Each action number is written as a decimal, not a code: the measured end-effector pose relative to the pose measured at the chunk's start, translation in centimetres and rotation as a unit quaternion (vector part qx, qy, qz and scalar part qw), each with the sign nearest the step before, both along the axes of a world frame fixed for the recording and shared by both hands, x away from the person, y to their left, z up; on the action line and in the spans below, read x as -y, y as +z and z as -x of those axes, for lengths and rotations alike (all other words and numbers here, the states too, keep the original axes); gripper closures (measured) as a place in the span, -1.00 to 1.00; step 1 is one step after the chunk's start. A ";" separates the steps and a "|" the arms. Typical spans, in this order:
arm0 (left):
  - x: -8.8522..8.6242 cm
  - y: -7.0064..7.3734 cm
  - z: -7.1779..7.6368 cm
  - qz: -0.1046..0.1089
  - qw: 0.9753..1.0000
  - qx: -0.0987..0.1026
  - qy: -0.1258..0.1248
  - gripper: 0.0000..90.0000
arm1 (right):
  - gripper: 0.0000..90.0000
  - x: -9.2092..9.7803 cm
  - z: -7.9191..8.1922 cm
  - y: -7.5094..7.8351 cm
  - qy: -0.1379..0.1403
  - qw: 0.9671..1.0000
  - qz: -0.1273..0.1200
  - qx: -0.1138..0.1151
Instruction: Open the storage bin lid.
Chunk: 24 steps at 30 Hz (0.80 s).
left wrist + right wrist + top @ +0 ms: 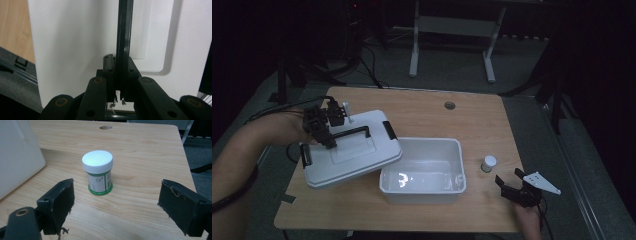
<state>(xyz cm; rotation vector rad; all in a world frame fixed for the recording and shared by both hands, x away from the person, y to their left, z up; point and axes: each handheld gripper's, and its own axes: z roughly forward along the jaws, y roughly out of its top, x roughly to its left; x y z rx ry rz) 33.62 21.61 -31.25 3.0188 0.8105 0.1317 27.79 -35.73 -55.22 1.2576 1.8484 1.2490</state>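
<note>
Firmly, the left gripper (330,135) pinches the black bar handle (354,132) of the smooth white plastic lid (357,157), tilted on the translucent rectangular bin (424,192); the right gripper (116,205) gapes wide before a white-capped, green-based round jar (98,172) on the wood-grain table (140,150).

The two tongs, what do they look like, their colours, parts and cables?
Both are black. The left tongs have linked arms with brass-coloured pivots; a dark cable trails from them. The right tongs have broad flat pads, frayed at the edges, and carry a grey three-cornered plate.

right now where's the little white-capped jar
The jar stands upright on the table, at the right in the high view, just right of the open bin and ahead of the open right hand-held gripper.
</note>
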 end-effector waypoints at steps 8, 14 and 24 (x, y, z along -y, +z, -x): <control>-3.7 -1.1 0.2 0.006 0.999 -0.003 0.044 0.86 | -0.71 0.0 0.0 0.0 -0.001 1.000 0.003 -0.001; -5.5 -1.9 0.2 0.012 0.998 0.008 0.066 0.86 | -0.71 -0.1 0.0 0.0 -0.001 1.000 0.003 -0.002; -6.7 -3.9 -0.1 0.023 0.996 0.007 0.083 0.86 | -0.71 -0.1 0.0 0.0 -0.003 1.000 0.004 -0.001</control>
